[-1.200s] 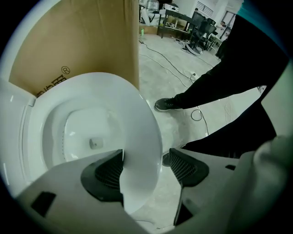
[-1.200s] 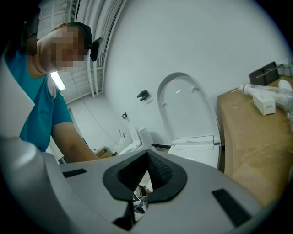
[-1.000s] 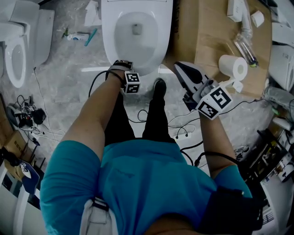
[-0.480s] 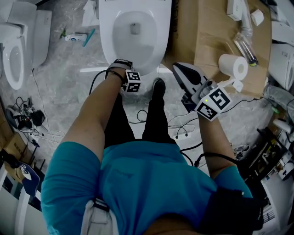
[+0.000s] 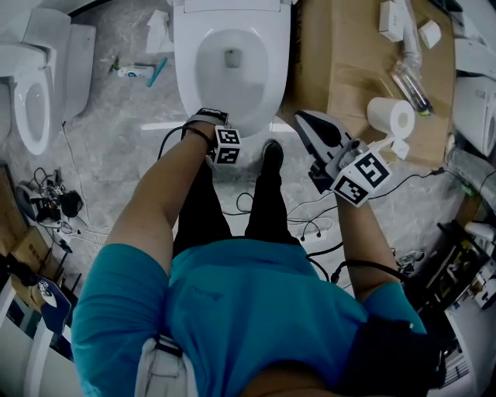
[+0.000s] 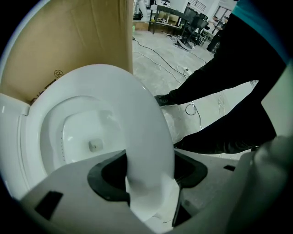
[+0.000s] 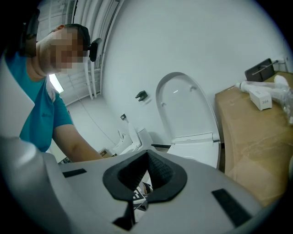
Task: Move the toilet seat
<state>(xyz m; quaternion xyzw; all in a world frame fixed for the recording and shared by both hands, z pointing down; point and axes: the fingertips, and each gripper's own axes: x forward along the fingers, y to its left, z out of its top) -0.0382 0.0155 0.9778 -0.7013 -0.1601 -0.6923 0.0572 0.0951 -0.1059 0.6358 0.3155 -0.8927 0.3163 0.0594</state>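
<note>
Floor [image 5: 116, 147]: grey marbled tile, evenly lit. A brown cardboard sheet [image 5: 341, 62] lies flat along the right side and carries a paper roll [image 5: 391, 112], a clear tube [image 5: 412, 81] and small white boxes [image 5: 391, 19]. A second toilet [image 5: 35, 97] stands at the left edge. Loose cables [image 5: 310, 225], white and black, run over the tile. Wall [image 7: 219, 41]: plain white, with one small black fitting [image 7: 141, 95] mounted on it. Dark desks and chairs [image 6: 183, 20] stand far across the room.
</note>
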